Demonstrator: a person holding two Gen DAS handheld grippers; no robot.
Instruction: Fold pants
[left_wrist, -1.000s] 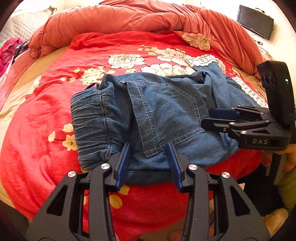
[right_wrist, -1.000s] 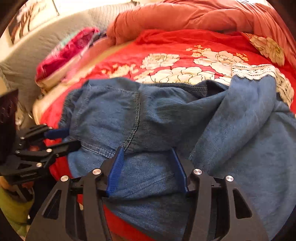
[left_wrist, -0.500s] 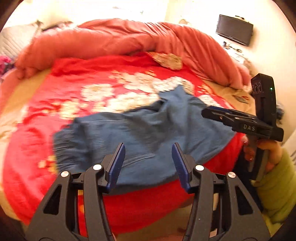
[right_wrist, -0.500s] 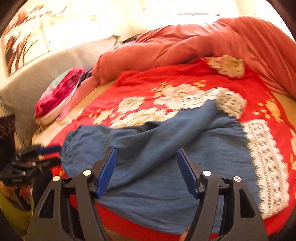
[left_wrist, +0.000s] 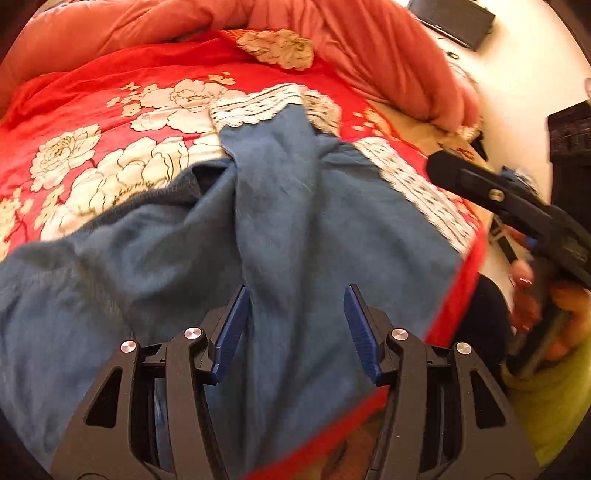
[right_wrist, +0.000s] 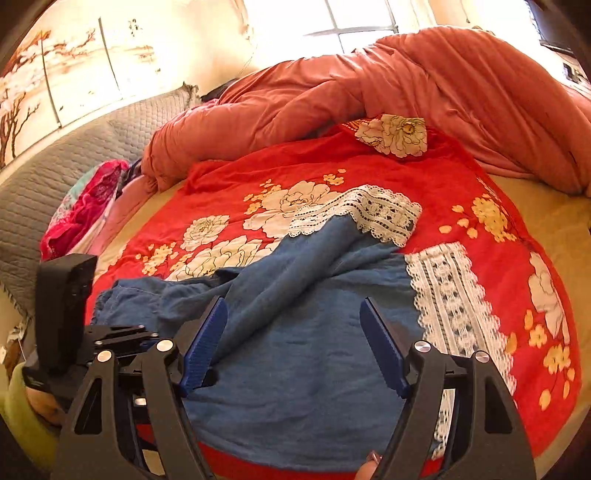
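Pants (right_wrist: 317, 354), blue denim with lace cuffs, lie rumpled on the red floral bedspread (right_wrist: 461, 177). Left gripper (left_wrist: 295, 328) hovers spread and empty; right gripper (right_wrist: 295, 347) is opening, gripping nothing. Soft, limp cloth: best pinched at cuffs or waistband.

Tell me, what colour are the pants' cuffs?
The cuffs are white lace on blue denim pants; clearest in the right wrist view.
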